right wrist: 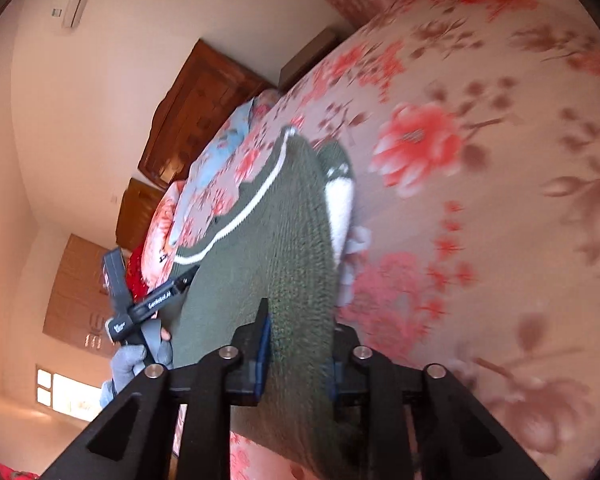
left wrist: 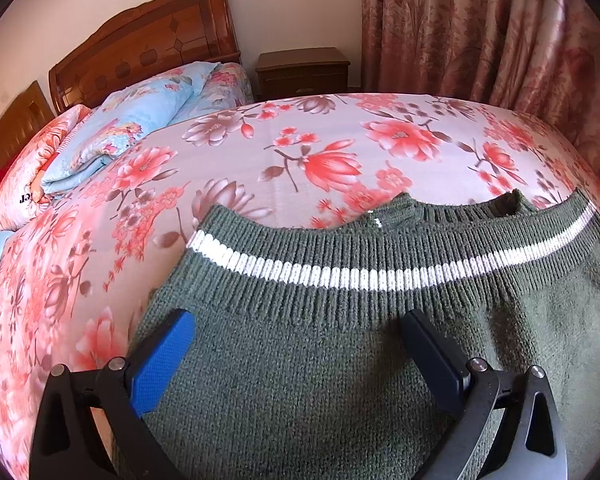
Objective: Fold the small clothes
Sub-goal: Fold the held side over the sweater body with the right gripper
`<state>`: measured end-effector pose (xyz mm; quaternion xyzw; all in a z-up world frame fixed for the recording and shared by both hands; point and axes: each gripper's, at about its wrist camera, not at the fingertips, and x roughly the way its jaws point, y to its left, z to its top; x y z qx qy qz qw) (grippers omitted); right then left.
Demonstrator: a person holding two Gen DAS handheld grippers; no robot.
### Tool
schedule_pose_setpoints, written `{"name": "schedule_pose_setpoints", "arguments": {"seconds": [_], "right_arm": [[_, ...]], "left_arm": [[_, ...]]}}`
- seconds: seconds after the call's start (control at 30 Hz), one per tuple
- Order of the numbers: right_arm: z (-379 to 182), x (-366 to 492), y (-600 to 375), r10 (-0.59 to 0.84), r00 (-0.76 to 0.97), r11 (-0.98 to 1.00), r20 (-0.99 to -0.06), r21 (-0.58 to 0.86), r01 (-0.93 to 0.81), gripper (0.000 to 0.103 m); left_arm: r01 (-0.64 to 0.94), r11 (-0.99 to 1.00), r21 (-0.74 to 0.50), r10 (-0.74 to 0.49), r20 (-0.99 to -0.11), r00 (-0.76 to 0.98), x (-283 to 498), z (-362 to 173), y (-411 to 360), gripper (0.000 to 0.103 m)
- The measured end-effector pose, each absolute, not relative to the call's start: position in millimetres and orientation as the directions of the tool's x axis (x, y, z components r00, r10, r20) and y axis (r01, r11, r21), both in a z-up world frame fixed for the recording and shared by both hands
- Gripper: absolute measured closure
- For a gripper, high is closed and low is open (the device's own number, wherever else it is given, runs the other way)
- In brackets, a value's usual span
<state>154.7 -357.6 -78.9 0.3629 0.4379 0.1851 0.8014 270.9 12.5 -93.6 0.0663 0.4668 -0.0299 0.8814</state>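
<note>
A dark green knitted sweater [left wrist: 340, 360] with a white stripe across its ribbed hem lies on the floral bed [left wrist: 300, 152]. My left gripper [left wrist: 300, 344] is open just above the sweater's body, its blue-padded fingers [left wrist: 164, 360] spread wide over the knit. In the right wrist view my right gripper [right wrist: 300, 348] is shut on a lifted edge of the same sweater [right wrist: 284, 240], with the cloth pinched between the pads. The left gripper [right wrist: 148, 300] and the gloved hand holding it show at the left of that view.
A folded light blue floral quilt [left wrist: 132, 120] and pillows lie at the bed's head by the wooden headboard [left wrist: 152, 44]. A dark nightstand [left wrist: 302, 74] stands beyond the bed, beside pink floral curtains [left wrist: 480, 28]. A white and pale cloth [right wrist: 344, 216] lies under the sweater.
</note>
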Motion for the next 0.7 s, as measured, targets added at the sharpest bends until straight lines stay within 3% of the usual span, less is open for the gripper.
{"name": "schedule_pose_setpoints", "arguments": {"seconds": [0.2,0.27,0.33,0.4,0.53,0.63,0.7], "right_arm": [[-76,140,-365,0.606,0.548,0.689,-0.576,0.725,0.001,0.083],[-75,141,-360,0.59,0.546,0.716,-0.595,0.698,-0.014,0.079],[-78,146,-352,0.587,0.507,0.731,-0.632,0.683,0.005,0.065],[-84,147,-351,0.584,0.448,0.749,-0.677,0.662,0.023,0.063],[-85,148,-352,0.591,0.403,0.761,-0.699,0.649,0.01,0.063],[-90,147,-357,0.622,0.388,0.737,-0.68,0.676,0.002,0.063],[-93,151,-358,0.644,0.394,0.715,-0.656,0.699,-0.003,0.062]], "left_arm": [[0.117,0.987,0.111,0.023,-0.815,0.578,257,-93,4,0.0],[0.119,0.988,0.101,0.015,-0.819,0.573,258,-93,5,0.0],[0.122,0.989,0.081,-0.001,-0.825,0.564,260,-93,7,0.0],[0.127,0.99,0.068,-0.015,-0.826,0.563,259,-92,8,0.0],[0.134,0.991,0.016,-0.064,-0.817,0.573,249,-82,12,0.0],[0.188,0.978,-0.085,-0.181,-0.79,0.585,224,-64,6,0.0],[0.242,0.97,-0.037,-0.179,-0.783,0.596,207,-58,-11,0.0]]}}
